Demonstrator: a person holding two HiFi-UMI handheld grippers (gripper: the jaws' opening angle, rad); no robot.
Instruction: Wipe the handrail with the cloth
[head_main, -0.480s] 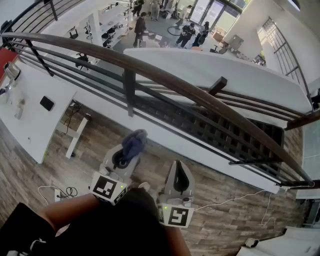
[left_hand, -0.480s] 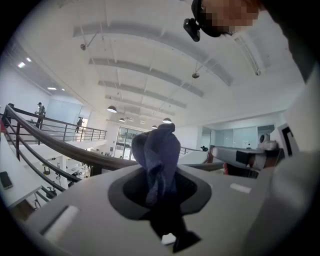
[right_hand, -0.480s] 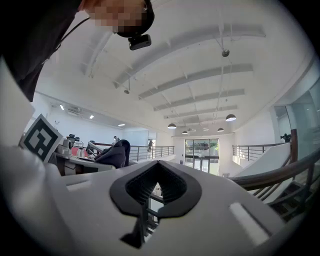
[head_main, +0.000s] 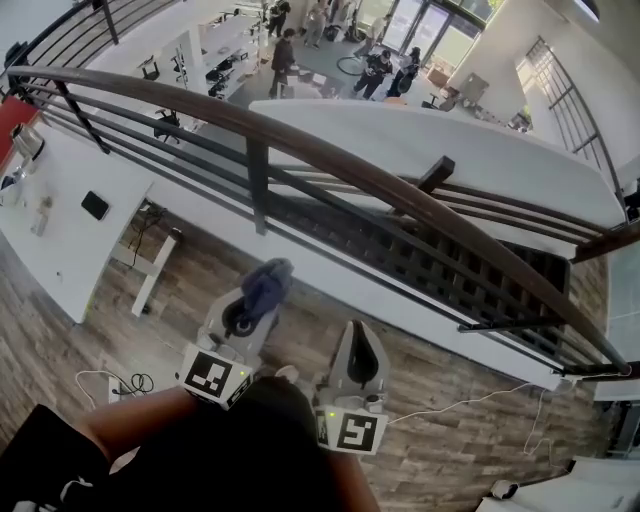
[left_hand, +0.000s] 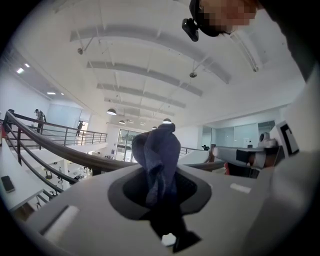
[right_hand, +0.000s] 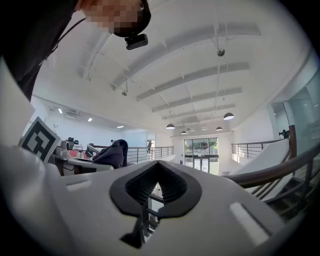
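A dark brown handrail (head_main: 330, 160) curves across the head view from upper left to lower right, above thin black rails. My left gripper (head_main: 256, 292) is shut on a bunched blue-grey cloth (head_main: 266, 281), which sticks out past its jaws and hangs short of the rail. In the left gripper view the cloth (left_hand: 159, 155) fills the jaw opening, with the handrail (left_hand: 75, 156) beyond it. My right gripper (head_main: 360, 352) is beside the left one, shut and empty. In the right gripper view its jaws (right_hand: 156, 186) meet, and the handrail (right_hand: 272, 172) runs past on the right.
A black post (head_main: 258, 185) holds up the rail ahead of the left gripper. Beyond the rail is a drop to a lower floor with people (head_main: 385, 68) and desks (head_main: 60, 215). A white cable (head_main: 470, 395) lies on the wooden floor at the right.
Both grippers stay where they were. The left gripper with the cloth has barely shifted; the scene beyond the rail has slipped slightly.
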